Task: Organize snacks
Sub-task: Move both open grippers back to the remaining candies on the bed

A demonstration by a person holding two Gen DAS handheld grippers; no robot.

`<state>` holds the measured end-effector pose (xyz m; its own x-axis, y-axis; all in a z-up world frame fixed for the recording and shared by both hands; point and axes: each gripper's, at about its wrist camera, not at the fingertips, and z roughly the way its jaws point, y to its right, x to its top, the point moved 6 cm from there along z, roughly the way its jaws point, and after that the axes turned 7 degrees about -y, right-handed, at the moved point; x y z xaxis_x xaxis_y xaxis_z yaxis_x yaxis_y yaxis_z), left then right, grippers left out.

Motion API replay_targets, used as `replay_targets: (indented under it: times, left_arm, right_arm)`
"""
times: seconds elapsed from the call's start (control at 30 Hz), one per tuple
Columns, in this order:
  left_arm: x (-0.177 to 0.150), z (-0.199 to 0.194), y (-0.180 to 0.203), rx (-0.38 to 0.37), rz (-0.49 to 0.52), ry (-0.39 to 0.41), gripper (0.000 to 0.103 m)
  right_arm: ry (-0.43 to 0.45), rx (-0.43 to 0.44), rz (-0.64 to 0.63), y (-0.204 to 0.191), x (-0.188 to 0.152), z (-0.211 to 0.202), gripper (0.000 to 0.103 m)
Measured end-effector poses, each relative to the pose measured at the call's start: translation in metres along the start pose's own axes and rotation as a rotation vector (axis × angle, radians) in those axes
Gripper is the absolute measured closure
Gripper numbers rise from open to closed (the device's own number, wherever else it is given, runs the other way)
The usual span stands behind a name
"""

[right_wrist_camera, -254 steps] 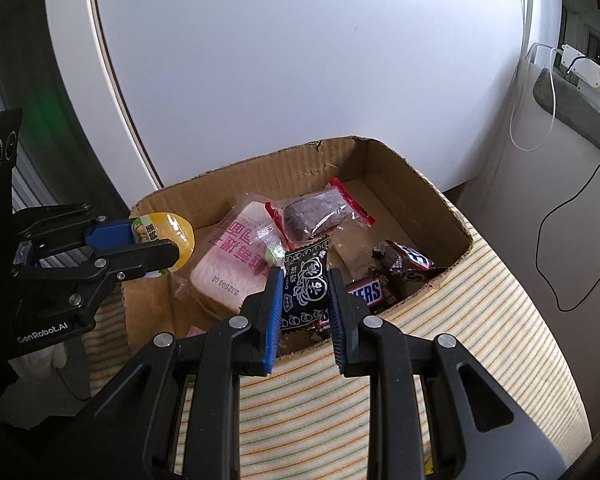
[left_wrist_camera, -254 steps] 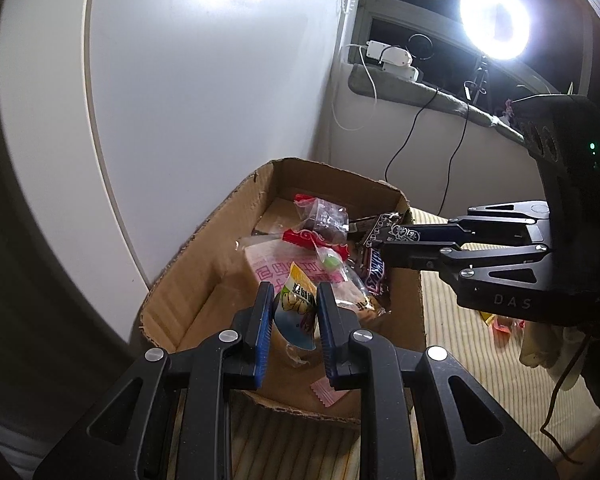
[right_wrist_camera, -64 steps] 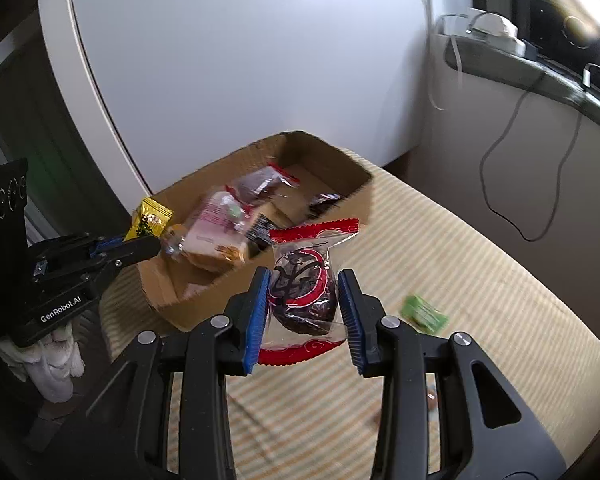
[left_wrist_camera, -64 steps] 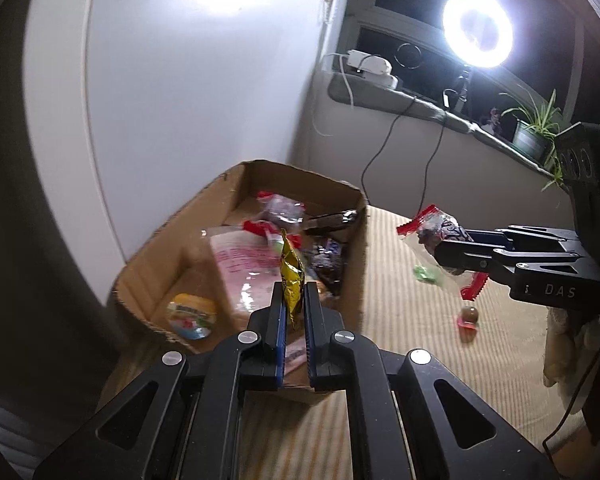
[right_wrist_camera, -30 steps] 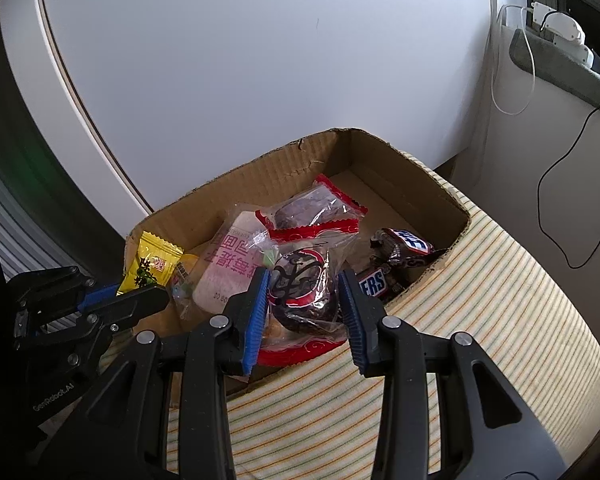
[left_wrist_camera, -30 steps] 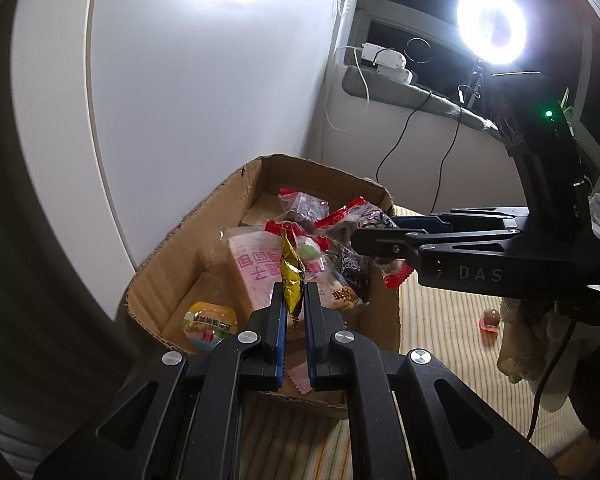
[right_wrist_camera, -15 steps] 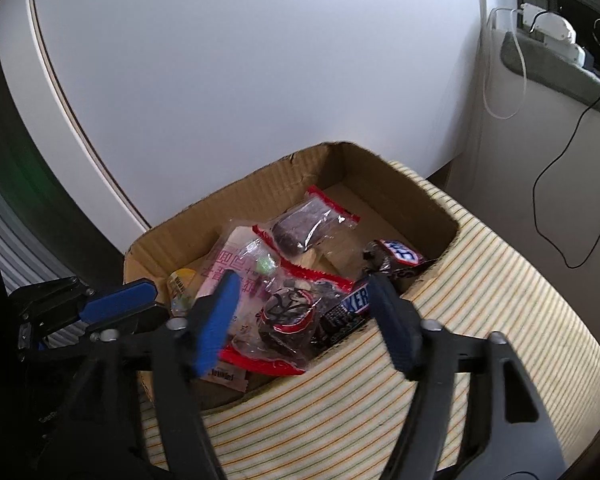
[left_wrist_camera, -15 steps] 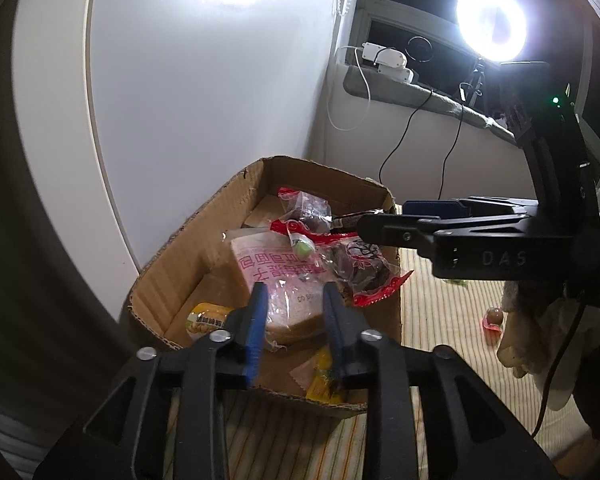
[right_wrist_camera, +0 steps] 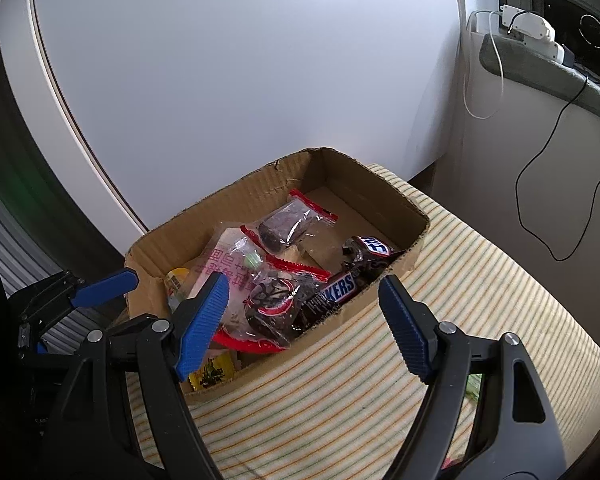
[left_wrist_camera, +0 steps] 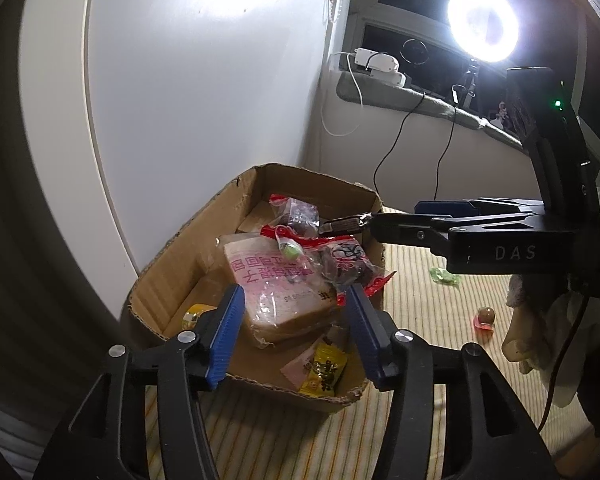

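Note:
An open cardboard box (left_wrist_camera: 172, 256) holds several snacks on a striped cloth. My left gripper (left_wrist_camera: 294, 296) hovers over its near end, jaws opening, nothing between them. Below it lie a pink-printed bread pack (left_wrist_camera: 276, 280) and a small yellow packet (left_wrist_camera: 324, 372). My right gripper (right_wrist_camera: 302, 284) hangs over the box's (right_wrist_camera: 228, 204) near wall, jaws also opening and empty. A red-edged cake pack (right_wrist_camera: 276, 300) rests on the pile under it, beside Snickers bars (right_wrist_camera: 336, 288). The yellow packet (right_wrist_camera: 212, 374) lies at the box's left end.
A green candy (left_wrist_camera: 444, 276) and a red jelly candy (left_wrist_camera: 485, 316) lie loose on the cloth right of the box. A white curved panel stands behind the box. A ring light, cables and a window ledge are at the far right.
Both grippers went from shut to open. The yellow packet dropped from my left gripper into the box's near end. The red-edged cake pack dropped from my right gripper onto the pile.

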<state>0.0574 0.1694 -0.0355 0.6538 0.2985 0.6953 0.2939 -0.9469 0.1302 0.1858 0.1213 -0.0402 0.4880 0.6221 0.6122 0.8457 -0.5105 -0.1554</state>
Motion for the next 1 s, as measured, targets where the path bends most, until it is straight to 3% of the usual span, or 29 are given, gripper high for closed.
replay_targets:
  times: [0.47,1.0]
  left_arm:
    - [-0.003,-0.013,0.023,-0.003,0.032,0.022,0.044]
    - [-0.006,-0.008,0.082,-0.070,0.103,0.020,0.044]
  right_arm:
    - [0.030,-0.026,0.008,0.013,-0.019,-0.031,0.023]
    - [0.051,-0.117,0.066,0.070,-0.079,-0.082,0.023]
